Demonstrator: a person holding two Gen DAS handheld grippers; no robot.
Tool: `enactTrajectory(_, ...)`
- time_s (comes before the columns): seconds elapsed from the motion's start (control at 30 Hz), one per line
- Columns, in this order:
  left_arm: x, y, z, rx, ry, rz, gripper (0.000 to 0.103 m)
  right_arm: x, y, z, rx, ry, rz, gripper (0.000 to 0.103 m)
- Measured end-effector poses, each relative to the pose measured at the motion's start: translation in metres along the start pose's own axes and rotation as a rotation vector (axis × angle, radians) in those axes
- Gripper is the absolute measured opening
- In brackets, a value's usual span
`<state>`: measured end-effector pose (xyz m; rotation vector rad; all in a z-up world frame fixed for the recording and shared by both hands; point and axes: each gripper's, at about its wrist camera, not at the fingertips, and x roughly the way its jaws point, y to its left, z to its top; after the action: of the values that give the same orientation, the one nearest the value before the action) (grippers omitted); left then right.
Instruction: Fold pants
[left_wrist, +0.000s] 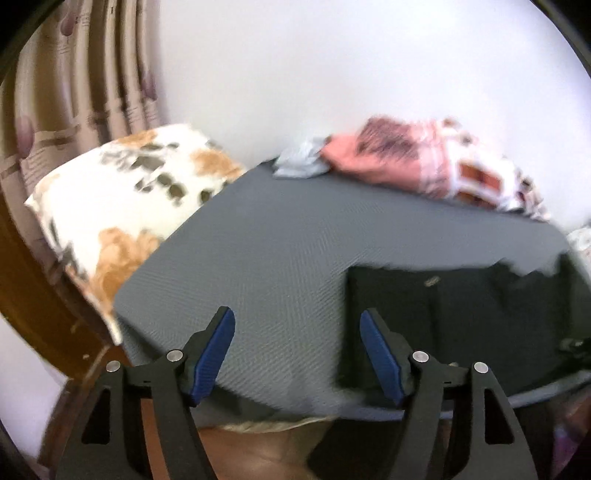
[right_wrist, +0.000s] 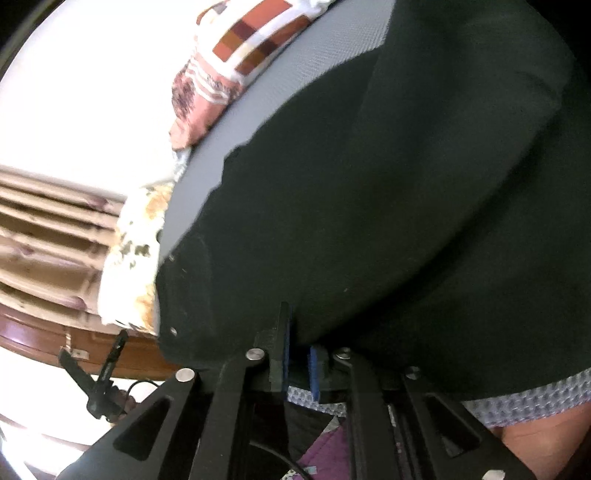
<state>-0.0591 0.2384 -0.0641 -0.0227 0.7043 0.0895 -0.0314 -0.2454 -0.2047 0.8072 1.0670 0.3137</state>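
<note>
Both tools share one build. The left gripper has matte black linkage arms with triangular cut-outs, round silver pivot pins, and ribbed blue pads on its fingers. The right gripper shows the same black arms, silver pins and blue pads. A thin black cable curves beneath it.

No readable text, brand, number or sign in either view. Only candidate: a small pale mark on the dark pants, ahead and right of the left gripper, too blurred to read. Curtain, far left of that gripper, carries faint print-like lines, illegible.
</note>
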Motion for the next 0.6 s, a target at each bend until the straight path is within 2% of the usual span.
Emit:
enactTrajectory(0.07, 0.001, -0.022, 0.006, 0.033, 0.021, -0.064, 0.079, -0.013, -0.005, 0.006, 0.006, -0.044, 0.025, 0.048)
enactTrajectory(0.1, 0.005, -0.036, 0.006, 0.060, 0.033, -0.110, 0.079, -0.022, -0.011, 0.010, 0.019, -0.081, 0.048, 0.049)
enactTrajectory(0.17, 0.019, -0.064, 0.000, 0.138, 0.059, -0.161, 0.079, -0.037, -0.025, 0.022, 0.052, -0.137, 0.091, 0.049)
enactTrajectory(0.23, 0.034, -0.092, -0.010, 0.221, 0.093, -0.172, 0.079, -0.047, -0.040, 0.038, 0.086, -0.160, 0.153, 0.049)
enactTrajectory(0.3, 0.044, -0.108, -0.018, 0.251, 0.106, -0.198, 0.079, -0.059, -0.053, 0.055, 0.111, -0.209, 0.184, 0.049)
enactTrajectory(0.43, 0.057, -0.122, -0.023, 0.259, 0.133, -0.202, 0.079, -0.098, -0.086, 0.097, 0.177, -0.354, 0.194, 0.049)
enactTrajectory(0.53, 0.063, -0.125, -0.023, 0.268, 0.138, -0.185, 0.079, -0.124, -0.114, 0.130, 0.218, -0.437, 0.128, 0.049)
enactTrajectory(0.6, 0.065, -0.126, -0.025, 0.264, 0.144, -0.170, 0.079, -0.135, -0.130, 0.151, 0.247, -0.452, 0.092, 0.033)
